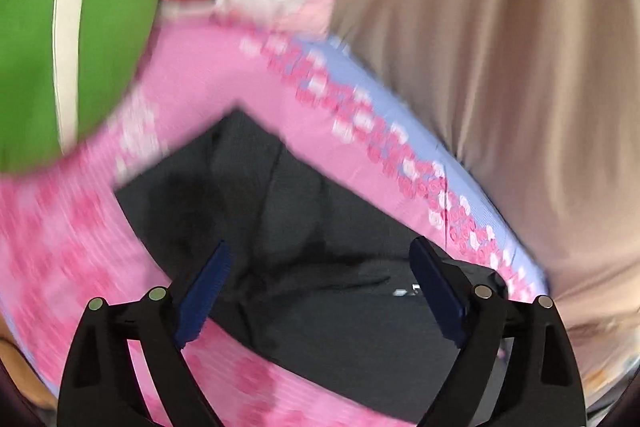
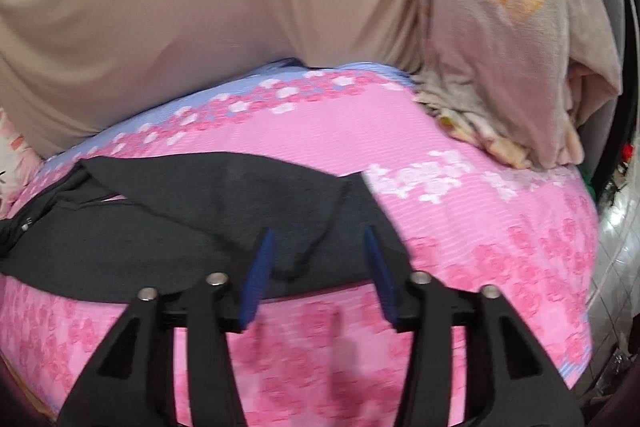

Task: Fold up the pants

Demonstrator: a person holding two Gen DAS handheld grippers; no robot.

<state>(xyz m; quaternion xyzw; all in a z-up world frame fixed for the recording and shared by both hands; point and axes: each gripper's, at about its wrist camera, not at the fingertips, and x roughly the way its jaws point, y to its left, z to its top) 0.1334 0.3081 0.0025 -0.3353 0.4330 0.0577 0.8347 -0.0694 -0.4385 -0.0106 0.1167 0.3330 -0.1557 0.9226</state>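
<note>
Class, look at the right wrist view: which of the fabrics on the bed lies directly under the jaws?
The dark grey pants. They alone are plain and dark; the pink floral sheet, beige cloth and cream blanket lie around them.

The pants [image 2: 192, 219] are matt black cloth, soft and creased. The bedsheet [image 2: 360, 139] under them is finely ribbed pink cloth with a printed flower pattern. The beige curtain [image 2: 200, 7] has a faint sheen. The right tool [image 2: 318, 247] is matt black plastic with ridged blue pads [image 2: 260, 267] and shiny metal pins [image 2: 420, 278].
</note>
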